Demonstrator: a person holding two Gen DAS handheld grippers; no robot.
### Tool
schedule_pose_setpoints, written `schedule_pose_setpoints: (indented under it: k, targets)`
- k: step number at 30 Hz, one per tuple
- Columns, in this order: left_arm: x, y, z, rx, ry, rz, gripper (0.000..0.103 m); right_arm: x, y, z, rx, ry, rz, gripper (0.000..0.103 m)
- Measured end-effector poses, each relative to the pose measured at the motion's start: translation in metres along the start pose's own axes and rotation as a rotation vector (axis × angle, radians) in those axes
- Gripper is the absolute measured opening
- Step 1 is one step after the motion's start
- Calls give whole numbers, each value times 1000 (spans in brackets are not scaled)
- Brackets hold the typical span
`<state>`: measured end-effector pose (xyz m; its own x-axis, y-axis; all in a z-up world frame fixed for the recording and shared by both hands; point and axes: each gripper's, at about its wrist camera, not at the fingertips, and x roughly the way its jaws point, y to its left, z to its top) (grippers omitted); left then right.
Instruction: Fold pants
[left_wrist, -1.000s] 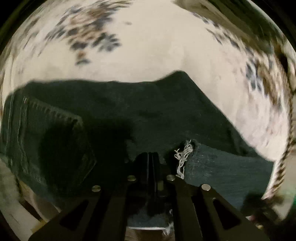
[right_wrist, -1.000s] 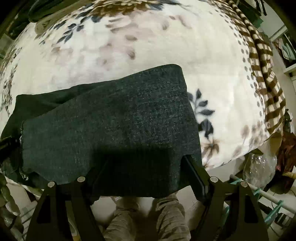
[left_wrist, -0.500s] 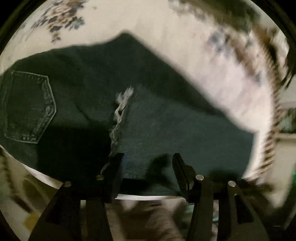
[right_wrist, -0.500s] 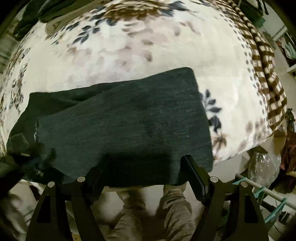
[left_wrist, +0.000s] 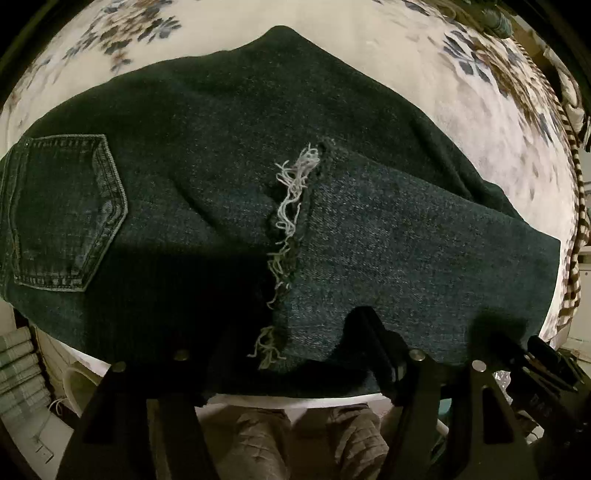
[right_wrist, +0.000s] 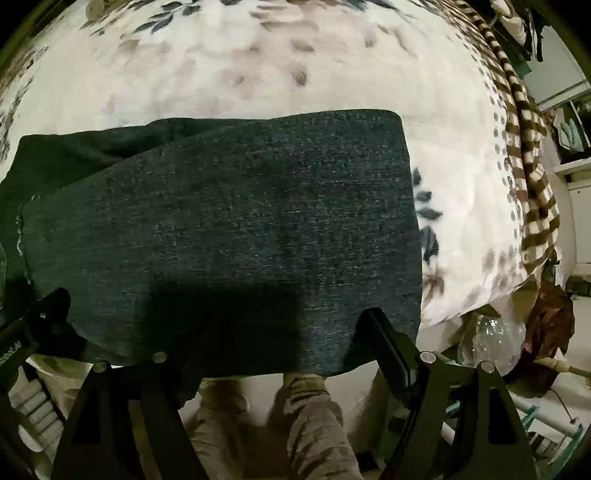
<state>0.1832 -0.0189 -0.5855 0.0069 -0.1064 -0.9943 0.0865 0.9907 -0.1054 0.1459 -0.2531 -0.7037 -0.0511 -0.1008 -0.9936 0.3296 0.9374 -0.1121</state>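
1. I see the pants (left_wrist: 229, 192), dark denim, lying folded on the bed (left_wrist: 424, 66), which has a cream cover w/ flower print.
2. In left wrist view the back pocket (left_wrist: 62, 214) is at the left, and a frayed hem (left_wrist: 291, 206) w/ pale loose threads runs across the middle, on top of the lower layer.
3. My left hand-held gripper (left_wrist: 291, 354) has its jaws apart; they have just been opening. The near edge of the pants is between the fingers, but the pads do not press it.
4. My right hand-held gripper (right_wrist: 288, 332) is wide open over the near edge of the folded leg (right_wrist: 236, 221), nothing held.
5. The right corner of the fold is close to the bed edge, near a brown checked border (right_wrist: 532, 177).
6. Below both grippers I see a person's legs (right_wrist: 306, 424) in brownish trousers, standing just beside the bed.
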Motion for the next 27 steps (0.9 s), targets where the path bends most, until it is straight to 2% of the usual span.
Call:
schedule_pose_setpoints:
  k: [4, 6, 8, 11, 14, 19, 23, 24, 25, 26, 27]
  targets:
    - [-8, 10, -3, -21, 7, -32, 64, 6, -2, 2, -7, 7, -10, 83]
    - [-25, 24, -3, -83, -26, -111, 67, 2, -2, 4, -15, 13, -14, 83]
    - [-46, 44, -8, -155, -81, -208, 85, -7, -4, 4, -2, 12, 41, 84]
    - [-75, 87, -19, -294, -168, -297, 88, -27, 3, 3, 5, -25, 98, 84]
    - [-90, 149, -33, -489, -236, -308, 88, -37, 13, 7, 5, -49, 105, 85]
    - [-78, 253, -53, -864, -316, -318, 87, -18, 28, 19, 31, 28, 110, 85]
    - [-60, 292, -55, -990, -352, -272, 87, -8, 39, 23, 19, 36, 80, 85]
    - [-55, 299, -54, -1005, -349, -255, 86, -7, 42, 23, 10, 37, 69, 85]
    - [-48, 304, -54, -1013, -340, -246, 77, -4, 45, 24, 0, 37, 59, 85]
    - [-43, 307, -52, -1021, -344, -260, 63, -3, 49, 24, -15, 37, 44, 85]
    - [-40, 309, -51, -1029, -353, -275, 54, -2, 52, 25, -24, 35, 30, 85]
